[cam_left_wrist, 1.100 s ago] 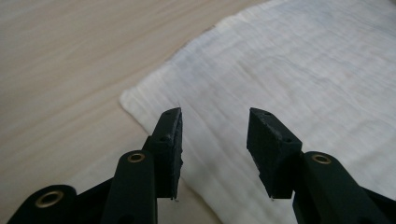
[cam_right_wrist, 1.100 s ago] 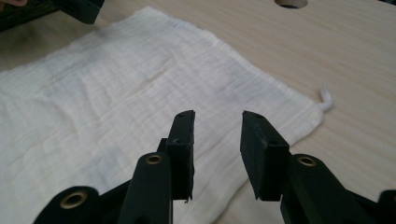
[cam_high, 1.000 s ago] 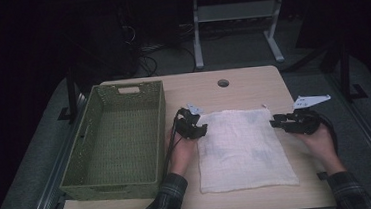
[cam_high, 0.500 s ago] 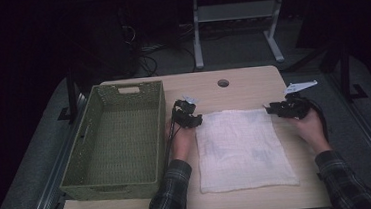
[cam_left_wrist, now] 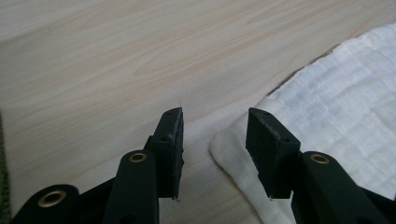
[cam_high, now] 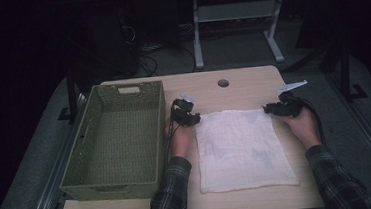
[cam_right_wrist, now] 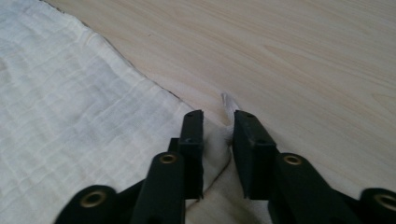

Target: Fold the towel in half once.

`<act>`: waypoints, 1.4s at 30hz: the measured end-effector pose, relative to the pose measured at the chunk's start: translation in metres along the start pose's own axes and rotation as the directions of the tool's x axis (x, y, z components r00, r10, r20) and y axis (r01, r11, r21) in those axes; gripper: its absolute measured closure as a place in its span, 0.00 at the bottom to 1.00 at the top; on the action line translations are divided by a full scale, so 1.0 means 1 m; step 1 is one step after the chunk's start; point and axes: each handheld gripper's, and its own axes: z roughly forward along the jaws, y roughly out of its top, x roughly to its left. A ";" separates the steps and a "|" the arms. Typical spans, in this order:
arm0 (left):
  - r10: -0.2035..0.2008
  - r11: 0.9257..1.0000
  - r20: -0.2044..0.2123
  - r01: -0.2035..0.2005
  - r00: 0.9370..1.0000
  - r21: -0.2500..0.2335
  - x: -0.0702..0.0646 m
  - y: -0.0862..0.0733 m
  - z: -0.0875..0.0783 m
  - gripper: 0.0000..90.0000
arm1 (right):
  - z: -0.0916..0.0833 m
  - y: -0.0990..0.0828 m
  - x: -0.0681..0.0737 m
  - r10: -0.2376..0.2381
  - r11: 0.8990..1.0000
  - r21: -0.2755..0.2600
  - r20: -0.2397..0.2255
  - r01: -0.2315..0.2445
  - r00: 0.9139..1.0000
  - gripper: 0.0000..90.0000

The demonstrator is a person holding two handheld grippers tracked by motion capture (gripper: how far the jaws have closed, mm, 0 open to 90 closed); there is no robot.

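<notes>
A white cloth is shown spread flat on the bench, to the right of an empty green basket; both far corners of the cloth are being addressed at once.

The left claw is held low at the far left corner. In the left gripper view its jaws are seen apart, with the rounded corner of the cloth lying on the bench between them and partly under the right-hand jaw; no pinch is made yet.

The right claw is placed at the far right corner. Its jaws have just been closing, and in the right gripper view a small raised tip of the cloth is seen gathered between them; a narrow gap remains, and the fabric appears caught rather than firmly pressed.

The work is judged to be at its start: the corners are reached, one is nearly pinched, the other is not. Gripping both corners, then lifting or folding the cloth, is still to be done, and nothing has been put into the basket.
</notes>
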 end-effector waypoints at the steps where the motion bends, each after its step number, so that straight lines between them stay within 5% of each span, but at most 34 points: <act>1: 0.003 1.000 0.001 -0.003 1.000 0.009 0.000 0.000 0.001 0.62 | 0.000 0.000 0.001 -0.007 1.000 -0.003 0.002 0.007 1.000 0.88; 5: 0.008 1.000 0.015 -0.008 1.000 0.007 -0.002 -0.001 0.004 0.67 | -0.001 -0.001 0.003 -0.007 1.000 0.005 -0.004 0.007 1.000 0.94; 13: -0.008 1.000 0.062 0.006 0.998 0.029 -0.004 0.003 0.004 0.95 | -0.004 0.000 0.002 -0.022 0.999 0.025 0.028 0.021 0.999 0.96; 20: -0.021 1.000 0.101 0.024 0.995 -0.020 -0.012 0.016 -0.001 0.96 | -0.021 0.002 -0.012 -0.007 1.000 0.006 0.067 0.007 0.998 0.97; 29: 0.005 0.995 0.090 0.004 0.996 -0.101 -0.018 0.038 -0.020 0.96 | -0.045 0.027 -0.024 -0.013 0.999 -0.039 0.115 0.017 0.993 0.97; 42: 0.016 0.992 0.100 -0.003 0.995 -0.126 -0.021 0.020 -0.048 0.96 | -0.065 0.000 0.000 -0.022 0.992 -0.123 0.047 0.027 0.999 0.97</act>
